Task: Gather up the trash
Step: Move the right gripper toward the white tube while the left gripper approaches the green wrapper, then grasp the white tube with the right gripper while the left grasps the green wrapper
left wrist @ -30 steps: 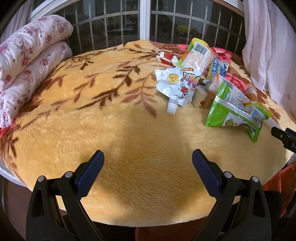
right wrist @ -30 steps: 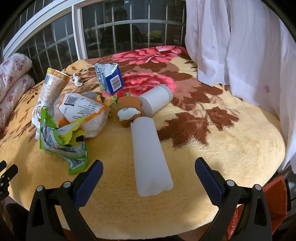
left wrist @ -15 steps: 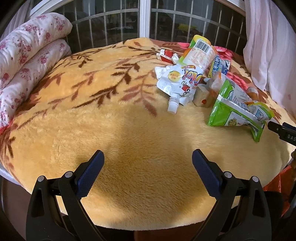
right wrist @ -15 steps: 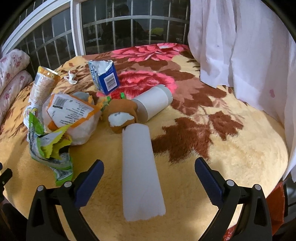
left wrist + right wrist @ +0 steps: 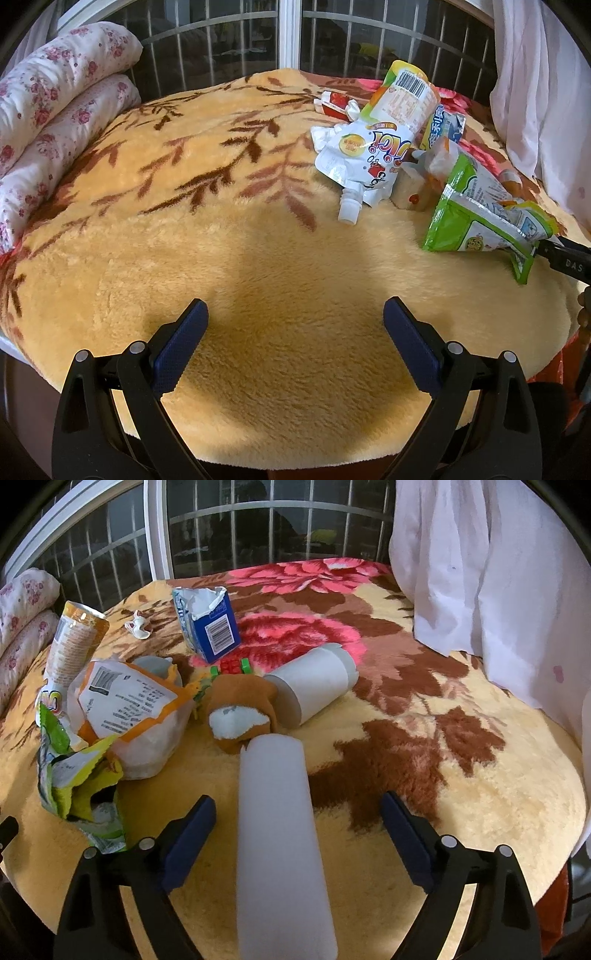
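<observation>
White foam tube [image 5: 280, 834] lies lengthwise between your right tongs [image 5: 297, 843], jaws wide apart, neither pad touching: aligned for pinch across its width, judging by approach. Trash heap sits on bed blanket [image 5: 221, 258]: green wrapper [image 5: 476, 221], white pouch [image 5: 364, 158], blue carton [image 5: 207, 622], orange bag [image 5: 129, 709] bunched together, so one sweep could reach most. Left tongs [image 5: 295, 347] open, empty, over bare blanket, well apart from heap, likely kept free for next piece.

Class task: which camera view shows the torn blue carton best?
The right wrist view: the blue carton stands unobstructed, with its torn top and barcode showing. In the left wrist view only a sliver of it shows behind the upright pouch.
</observation>
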{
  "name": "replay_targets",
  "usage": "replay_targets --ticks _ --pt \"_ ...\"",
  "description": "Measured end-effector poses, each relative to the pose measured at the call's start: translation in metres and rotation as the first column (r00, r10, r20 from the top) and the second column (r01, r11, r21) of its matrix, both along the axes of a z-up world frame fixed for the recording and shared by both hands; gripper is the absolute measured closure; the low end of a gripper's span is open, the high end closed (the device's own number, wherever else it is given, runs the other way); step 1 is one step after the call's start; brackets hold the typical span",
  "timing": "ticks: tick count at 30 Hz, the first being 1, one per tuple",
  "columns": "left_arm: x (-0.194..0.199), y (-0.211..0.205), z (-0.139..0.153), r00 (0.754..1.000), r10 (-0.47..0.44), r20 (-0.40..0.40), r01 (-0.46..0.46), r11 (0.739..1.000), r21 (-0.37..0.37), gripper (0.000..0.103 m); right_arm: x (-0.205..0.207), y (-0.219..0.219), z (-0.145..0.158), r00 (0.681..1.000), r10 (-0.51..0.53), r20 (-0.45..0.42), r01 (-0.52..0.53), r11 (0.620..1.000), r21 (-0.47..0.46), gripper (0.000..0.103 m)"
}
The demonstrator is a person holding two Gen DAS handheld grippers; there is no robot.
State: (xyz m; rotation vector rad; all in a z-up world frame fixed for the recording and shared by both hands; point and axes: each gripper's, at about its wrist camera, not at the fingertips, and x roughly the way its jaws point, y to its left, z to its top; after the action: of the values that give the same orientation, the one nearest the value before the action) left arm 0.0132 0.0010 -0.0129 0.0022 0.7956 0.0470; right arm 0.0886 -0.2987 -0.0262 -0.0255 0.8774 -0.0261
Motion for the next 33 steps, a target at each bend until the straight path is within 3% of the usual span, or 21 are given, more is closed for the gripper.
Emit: replay_targets --ticks 11,16,20,27,31,33 --pt "0.001 0.0 -0.001 1.0 0.0 0.005 0.0 1.0 -0.012 0.01 0.008 0.008 -0.007 1.0 0.015 0.007 -0.015 1.0 -0.017 0.043" --pt "0.001 -0.001 -0.001 1.0 -0.003 -0.001 0.003 1.0 -0.008 0.01 -0.003 0.016 -0.011 0.999 0.034 0.042 -0.033 0.999 -0.033 0.067" --pt "-0.002 -0.002 0.001 1.0 -0.015 0.001 0.015 1.0 -0.02 0.01 -0.008 0.022 -0.012 0.998 0.033 0.057 -0.03 0.998 -0.058 0.071" --pt "-0.015 -0.013 0.008 0.997 -0.072 0.027 0.073 0.997 -0.025 0.01 -0.016 0.013 -0.01 0.997 0.031 0.068 -0.032 0.999 0.015 0.081" --pt "-0.021 -0.029 0.011 0.985 -0.171 0.018 0.171 0.985 0.001 0.01 -0.025 0.012 -0.007 0.996 0.037 0.083 -0.039 0.999 0.029 0.082" --pt "-0.023 -0.043 0.013 0.97 -0.241 0.024 0.24 0.969 0.062 0.01 -0.031 0.012 -0.005 0.995 0.047 0.09 -0.05 0.998 0.034 0.083"
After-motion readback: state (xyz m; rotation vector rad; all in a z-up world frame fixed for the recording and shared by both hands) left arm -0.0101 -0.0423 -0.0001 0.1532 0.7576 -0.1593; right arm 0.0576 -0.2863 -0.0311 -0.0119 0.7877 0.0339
